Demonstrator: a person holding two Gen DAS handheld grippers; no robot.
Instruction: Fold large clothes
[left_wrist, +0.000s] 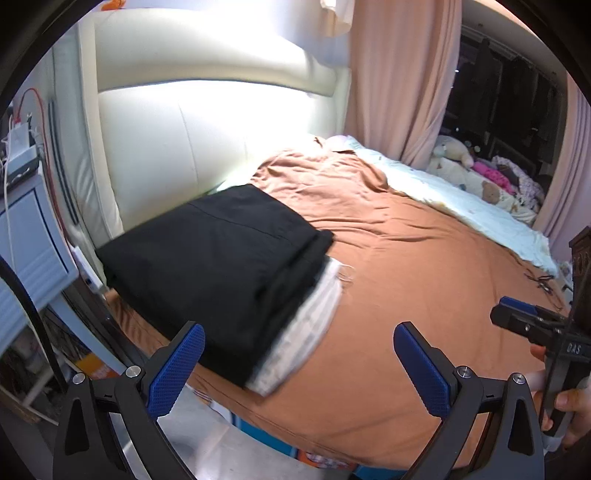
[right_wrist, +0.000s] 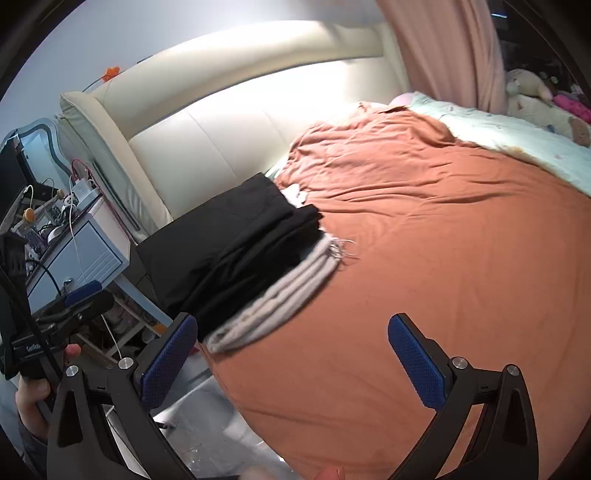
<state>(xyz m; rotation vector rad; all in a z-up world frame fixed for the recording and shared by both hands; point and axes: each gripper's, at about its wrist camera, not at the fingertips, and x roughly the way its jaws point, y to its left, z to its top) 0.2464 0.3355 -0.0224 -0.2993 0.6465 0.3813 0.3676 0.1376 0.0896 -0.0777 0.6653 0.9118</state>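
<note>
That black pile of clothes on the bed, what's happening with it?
A person is folding clothes using a hand-held gripper in each hand. The folded black garment lies on top of a folded grey one near the edge of the orange-brown bedsheet, by the cream headboard. The left gripper and right gripper are both open and empty, held clear of the pile.
</note>
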